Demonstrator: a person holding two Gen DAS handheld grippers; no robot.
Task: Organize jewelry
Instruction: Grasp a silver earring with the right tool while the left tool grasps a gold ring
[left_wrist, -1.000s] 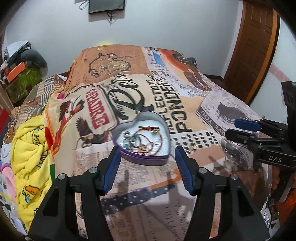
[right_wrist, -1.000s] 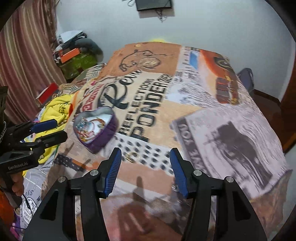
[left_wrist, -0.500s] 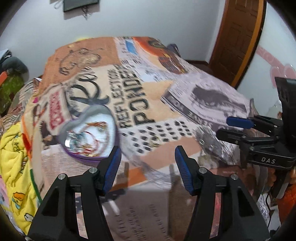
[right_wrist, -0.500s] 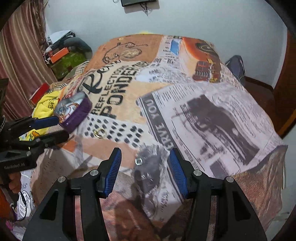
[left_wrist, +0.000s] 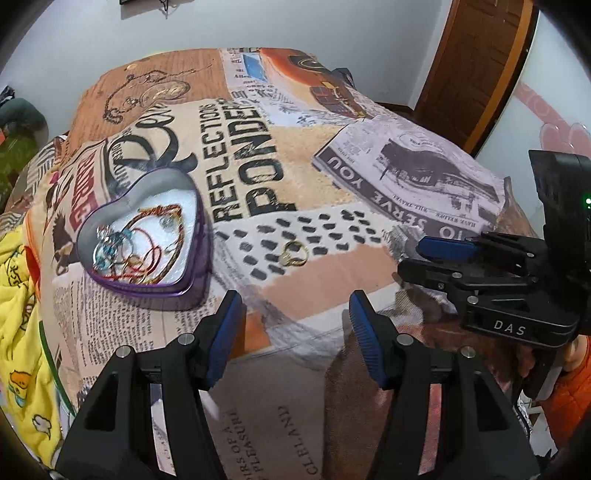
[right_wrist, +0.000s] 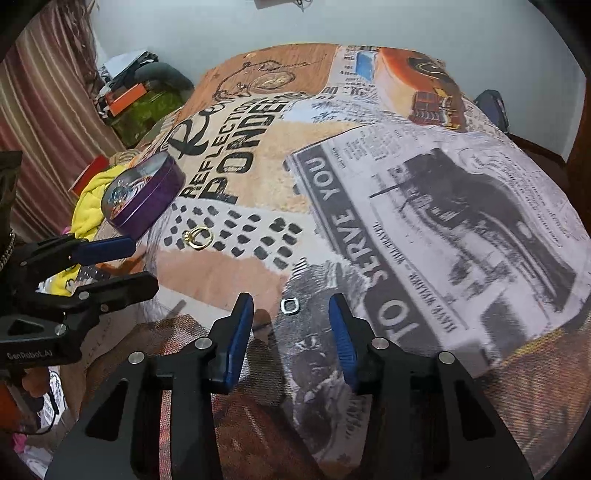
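1. Step in hand, likely: picking up the small square silver ring (right_wrist: 290, 306) from the printed bedspread (right_wrist: 406, 206).
2. Right gripper (right_wrist: 291, 325) jaws closing, ring between, untouched.
3. Left gripper (left_wrist: 293, 321) apart, empty.
4. Next: pinch, carry to the purple heart-shaped tin (left_wrist: 147, 236).

My bed's blanket (left_wrist: 317, 295) is a newsprint collage in tan, orange, grey and black. At ten o'clock sits a purple heart tin (left_wrist: 147, 236); a gold ring (left_wrist: 293, 254) lies on black dashes. My gripper pads (left_wrist: 221, 332) are blue.
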